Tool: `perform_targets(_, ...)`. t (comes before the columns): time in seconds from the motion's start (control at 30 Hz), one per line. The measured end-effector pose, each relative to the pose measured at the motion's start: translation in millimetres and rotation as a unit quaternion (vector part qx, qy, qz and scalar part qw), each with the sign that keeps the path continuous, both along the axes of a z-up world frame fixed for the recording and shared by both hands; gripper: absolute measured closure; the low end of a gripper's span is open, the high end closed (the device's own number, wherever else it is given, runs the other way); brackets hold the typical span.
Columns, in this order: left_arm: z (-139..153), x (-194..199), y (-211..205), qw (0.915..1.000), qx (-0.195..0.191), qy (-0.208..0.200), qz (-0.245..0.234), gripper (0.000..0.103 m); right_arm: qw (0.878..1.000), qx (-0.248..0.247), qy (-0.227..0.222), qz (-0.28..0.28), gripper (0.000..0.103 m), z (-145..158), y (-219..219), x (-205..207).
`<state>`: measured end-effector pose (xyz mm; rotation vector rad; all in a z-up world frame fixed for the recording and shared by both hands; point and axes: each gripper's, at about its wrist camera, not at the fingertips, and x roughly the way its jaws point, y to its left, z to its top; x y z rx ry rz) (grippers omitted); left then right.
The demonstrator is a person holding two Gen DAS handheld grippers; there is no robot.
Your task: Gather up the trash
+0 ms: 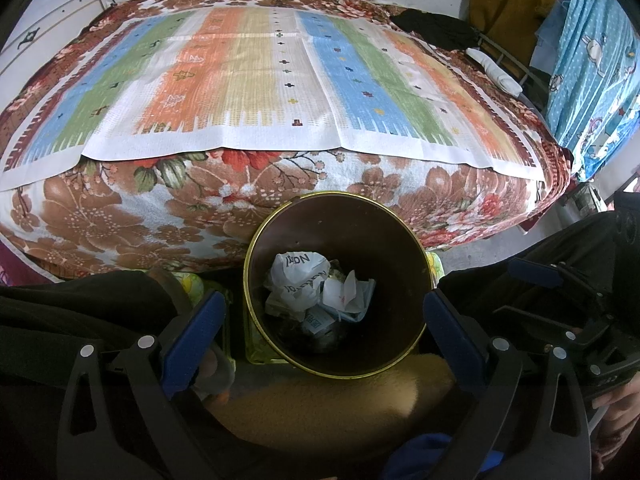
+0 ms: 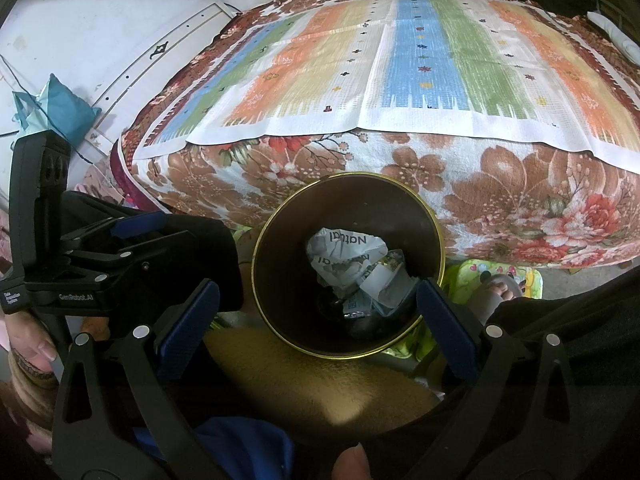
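- While both tools hover over the bin, the left wrist view shows your left gripper [image 1: 324, 320] spread wide with nothing between its blue pads [image 1: 192, 332]; the dark, gold-rimmed trash bin [image 1: 416, 248] stands on the floor against the flowered bedspread [image 1: 100, 208].
- Crumpled white paper and wrappers, the collected trash [image 1: 304, 280], lie at the bottom of the bin, well below the rim; judge the drop complete only once nothing clings to a pad.
- At the right edge of the same view, your right gripper [image 1: 560, 280] hangs just beside the bin, so lift away one tool at a time and keep the two apart.
- From the right wrist view, the right gripper [image 2: 320, 316] also stands released and empty, its fingers straddling the bin's near rim [image 2: 438, 236].
- Its pads sit close to that rim; rise straight up before swinging aside, or you may tip the bin.
- No loose litter shows on the striped mat [image 2: 420, 80] atop the bed, so look toward the floor beside the bin for the next piece.
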<state>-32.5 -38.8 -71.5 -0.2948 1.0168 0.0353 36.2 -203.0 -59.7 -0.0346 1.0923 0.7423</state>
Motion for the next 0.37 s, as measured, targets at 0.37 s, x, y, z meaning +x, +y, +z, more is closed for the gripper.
perform_targets(0.37,-4.8,-1.4,3.3,1.0,-0.008,0.003,-0.001,0.006,1.0,0.001,0.001,0.0,0.009,-0.1,-0.9,0.6)
